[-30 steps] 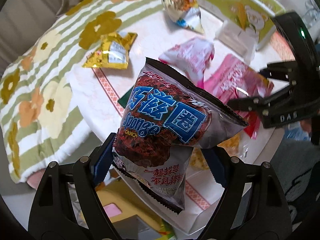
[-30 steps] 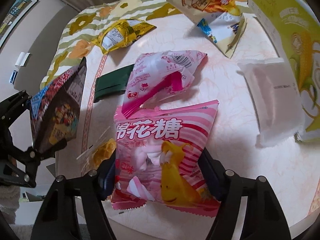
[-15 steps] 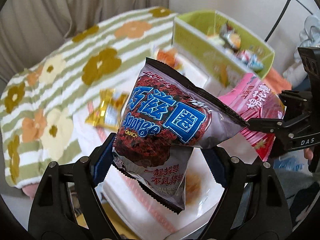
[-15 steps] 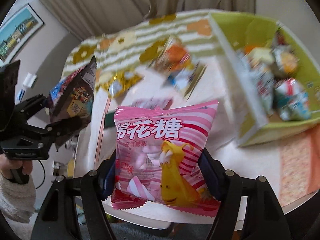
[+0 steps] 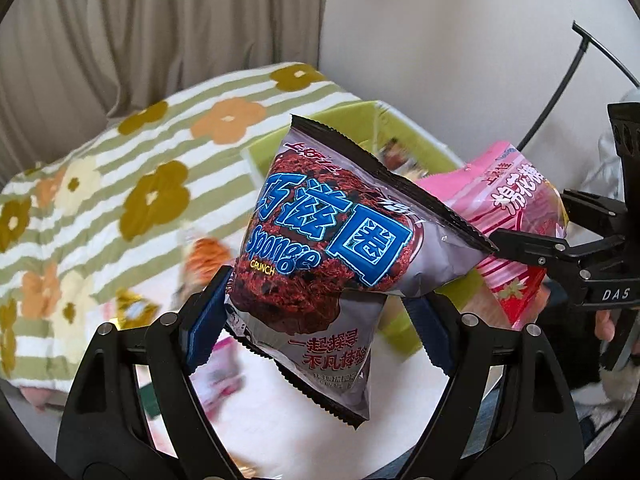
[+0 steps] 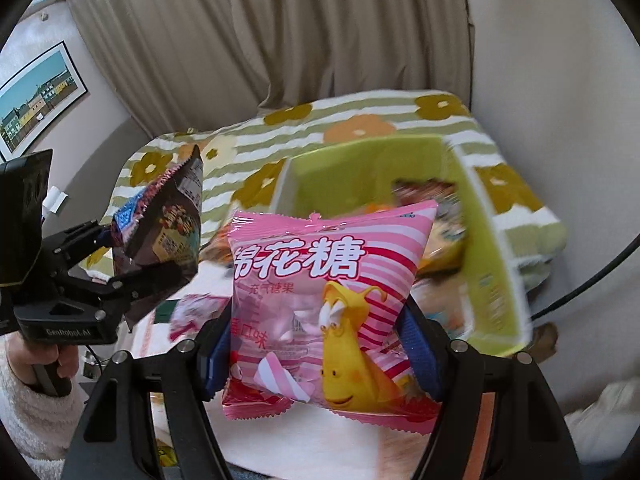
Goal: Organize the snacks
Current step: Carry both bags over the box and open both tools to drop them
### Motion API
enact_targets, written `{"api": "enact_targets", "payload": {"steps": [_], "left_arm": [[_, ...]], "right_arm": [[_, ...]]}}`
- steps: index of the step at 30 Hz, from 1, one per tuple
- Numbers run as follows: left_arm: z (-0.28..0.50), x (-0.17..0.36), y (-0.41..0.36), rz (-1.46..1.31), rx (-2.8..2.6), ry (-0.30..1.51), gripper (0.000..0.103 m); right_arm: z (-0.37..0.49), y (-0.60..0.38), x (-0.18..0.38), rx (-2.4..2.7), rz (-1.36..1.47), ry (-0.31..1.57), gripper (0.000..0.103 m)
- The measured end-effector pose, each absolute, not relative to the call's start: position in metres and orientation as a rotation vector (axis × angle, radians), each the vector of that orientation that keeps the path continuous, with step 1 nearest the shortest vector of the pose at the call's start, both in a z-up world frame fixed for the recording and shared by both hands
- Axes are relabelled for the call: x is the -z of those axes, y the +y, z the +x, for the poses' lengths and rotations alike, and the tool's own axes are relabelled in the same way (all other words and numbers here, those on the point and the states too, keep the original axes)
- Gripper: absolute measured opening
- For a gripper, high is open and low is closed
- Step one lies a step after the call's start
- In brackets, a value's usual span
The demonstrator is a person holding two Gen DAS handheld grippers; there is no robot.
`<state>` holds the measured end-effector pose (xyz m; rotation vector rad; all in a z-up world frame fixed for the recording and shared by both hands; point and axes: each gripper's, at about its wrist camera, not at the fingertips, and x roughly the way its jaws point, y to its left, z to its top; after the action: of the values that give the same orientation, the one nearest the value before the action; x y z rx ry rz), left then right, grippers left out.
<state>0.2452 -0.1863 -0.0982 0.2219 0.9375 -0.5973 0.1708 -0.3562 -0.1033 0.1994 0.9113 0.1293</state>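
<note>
Two snack packets lifted clear of the desk [image 6: 260, 436], apparently carried toward the green box [image 6: 496, 280] behind them, where other snacks already lie; sorting seemingly midway, with a few blurred packets left on the desk below.

Left tool [image 5: 320, 316] clamped on the lower part of a purple Sponge Crunch bag [image 5: 332, 240]; blue pads moderately apart, pressing the bag's sides; bag tilted, top seam up and to the right.

Right tool [image 6: 320, 352] clamped on a pink marshmallow bag [image 6: 328, 308]; pads gripping both side edges, bag upright and facing the camera, puffed between them; held just in front of the box's open top.
</note>
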Motion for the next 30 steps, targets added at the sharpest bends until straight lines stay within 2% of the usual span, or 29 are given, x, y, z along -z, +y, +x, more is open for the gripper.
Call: {"api": "enact_targets", "payload": {"steps": [6,11,15,18,30], "left_arm": [[0.256,0.122,-0.253,0.188,0.574,1.011,0.081],[0.263,0.149,-0.279,0.194,0.545,1.101,0.081],[0.263,0.161,-0.287,0.245,0.514,1.130,0.085],[0.262,0.164,-0.287,0.268,0.499,1.137,0.095],[0.235,0.143,-0.254,0.226,0.495,1.097,0.096]], "right_arm": [[0.188,-0.411,0.110,-0.134,0.229,0.926,0.069],[0.193,-0.434,0.120,-0.139,0.269,0.951,0.069],[0.197,-0.443,0.128,-0.138,0.297,0.963,0.069],[0.196,-0.447,0.131,-0.131,0.319,0.967,0.069],[0.201,-0.449,0.140,-0.139,0.341,0.979,0.069]]}}
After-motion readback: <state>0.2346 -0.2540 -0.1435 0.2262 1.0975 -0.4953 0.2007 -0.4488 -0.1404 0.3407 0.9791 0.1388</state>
